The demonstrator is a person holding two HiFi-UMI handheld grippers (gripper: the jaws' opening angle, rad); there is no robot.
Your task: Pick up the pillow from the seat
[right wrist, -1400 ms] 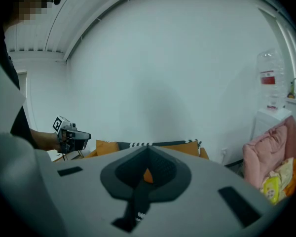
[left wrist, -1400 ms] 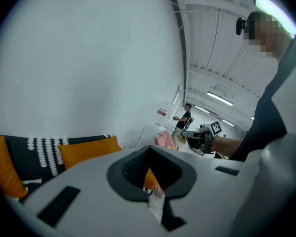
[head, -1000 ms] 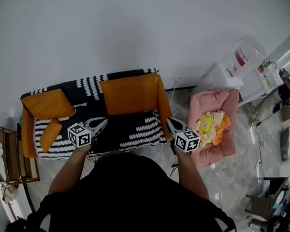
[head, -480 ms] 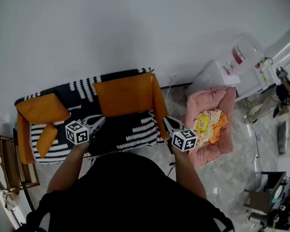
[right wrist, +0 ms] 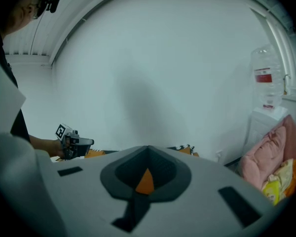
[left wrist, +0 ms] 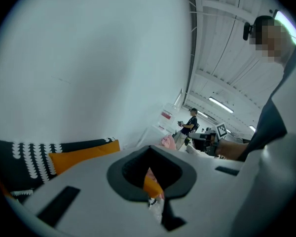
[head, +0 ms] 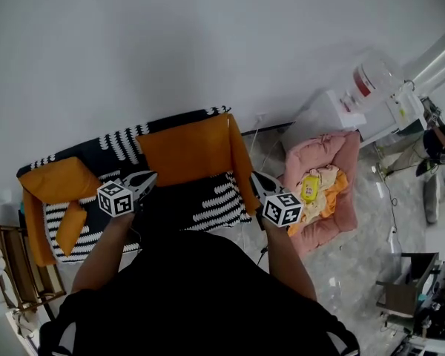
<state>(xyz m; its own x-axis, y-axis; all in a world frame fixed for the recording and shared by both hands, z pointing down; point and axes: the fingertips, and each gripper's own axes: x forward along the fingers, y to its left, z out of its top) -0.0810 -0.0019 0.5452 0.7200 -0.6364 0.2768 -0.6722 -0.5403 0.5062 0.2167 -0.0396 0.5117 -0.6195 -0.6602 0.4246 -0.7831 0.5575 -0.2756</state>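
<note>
Holding left gripper (head: 150, 176) and right gripper (head: 254, 178) over the sofa (head: 215, 199) front, both pinched shut on nothing. Facing the big orange pillow (head: 185, 150) propped against the backrest, just ahead and between them, lying long-ways left to right (left gripper seemingly nearer). Needing jaws opening first.

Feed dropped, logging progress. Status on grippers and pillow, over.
Left gripper and right gripper shut, empty. Big orange pillow untouched on sofa, ahead of both. Nothing blocking it.

Plain black short-sleeved top (head: 200, 295)
</note>
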